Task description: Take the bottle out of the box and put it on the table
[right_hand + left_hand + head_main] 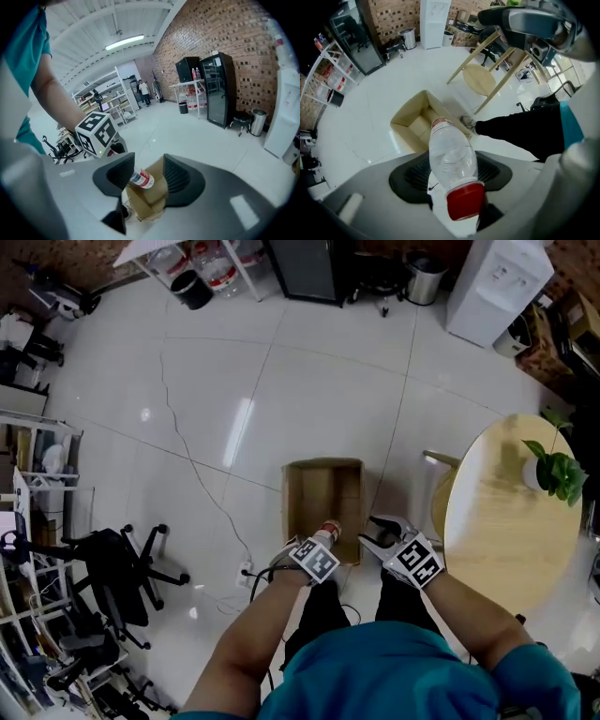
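Holding clear red-capped plastic bottle [452,157] pinched in left gripper [451,180] above near edge of open cardboard box [292,507], with right gripper [143,176] spread, empty. Remaining: placement on round wooden table [502,531].

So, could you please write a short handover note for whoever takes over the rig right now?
Left gripper: shut on the bottle near its red cap.
Right gripper: open, empty, beside it.
Bottle hangs above the box's near end; the table stands at the right.
Done: bottle gripped and raised.
Left: carry it to the table, set it down, release.
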{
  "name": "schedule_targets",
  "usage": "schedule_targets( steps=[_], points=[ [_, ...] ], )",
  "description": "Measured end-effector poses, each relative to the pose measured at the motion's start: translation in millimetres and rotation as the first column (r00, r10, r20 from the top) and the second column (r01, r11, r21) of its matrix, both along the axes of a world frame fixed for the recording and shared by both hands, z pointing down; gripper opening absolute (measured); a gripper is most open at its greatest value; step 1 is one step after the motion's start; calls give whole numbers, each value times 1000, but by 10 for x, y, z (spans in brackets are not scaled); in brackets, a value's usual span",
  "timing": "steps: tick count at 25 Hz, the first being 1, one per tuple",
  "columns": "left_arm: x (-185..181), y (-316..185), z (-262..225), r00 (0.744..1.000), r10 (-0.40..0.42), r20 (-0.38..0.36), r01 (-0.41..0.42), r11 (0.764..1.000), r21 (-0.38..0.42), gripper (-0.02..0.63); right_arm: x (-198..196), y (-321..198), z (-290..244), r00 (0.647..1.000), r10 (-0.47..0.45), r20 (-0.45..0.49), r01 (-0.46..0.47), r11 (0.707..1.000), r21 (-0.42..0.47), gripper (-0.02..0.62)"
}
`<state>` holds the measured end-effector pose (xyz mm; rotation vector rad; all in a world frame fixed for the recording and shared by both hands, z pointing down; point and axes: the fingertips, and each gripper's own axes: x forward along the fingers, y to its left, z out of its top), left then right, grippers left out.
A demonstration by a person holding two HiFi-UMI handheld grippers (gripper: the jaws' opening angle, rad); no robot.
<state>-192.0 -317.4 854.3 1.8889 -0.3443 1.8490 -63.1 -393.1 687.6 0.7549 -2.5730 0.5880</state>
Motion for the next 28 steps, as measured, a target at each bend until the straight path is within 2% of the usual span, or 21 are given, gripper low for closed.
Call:
schedule_targets(
  steps=[4,7,10,12,14,17,22,24,28],
  points=[
    [247,429,-448,999,-30,35,27,996,84,276,365,550,-353,998,-48,44,46,997,58,181],
    [566,812,-630,996,-74,41,67,987,143,276,680,1060,-438,989,-139,54,133,986,100,176],
    [829,1406,-500,994,-111,26,100,960,262,276,923,1861,-174,967,-248,52,233,950,209,176],
    [1002,1863,-356,993,-118,11,108,940,323,277,1121,2365,80,960,-278,46,257,930,261,175],
    [1146,2152,-372,994,-108,-1,101,930,354,276,1315,2608,166,964,-261,50,239,932,274,175],
    [1271,2388,-599,998,-62,-16,64,923,380,276,1498,2766,-44,977,-200,77,172,946,276,175],
    [1131,2766,-931,998,23,-63,6,902,432,276,1414,3221,-524,991,-106,82,75,945,319,173],
    [1047,2807,-1171,995,73,-74,-31,891,452,276,1350,3283,-761,996,-56,66,30,940,341,174],
    [1101,2814,-1736,976,199,-91,-136,877,460,276,1473,3382,-1342,997,64,50,-78,930,359,173]
  ],
)
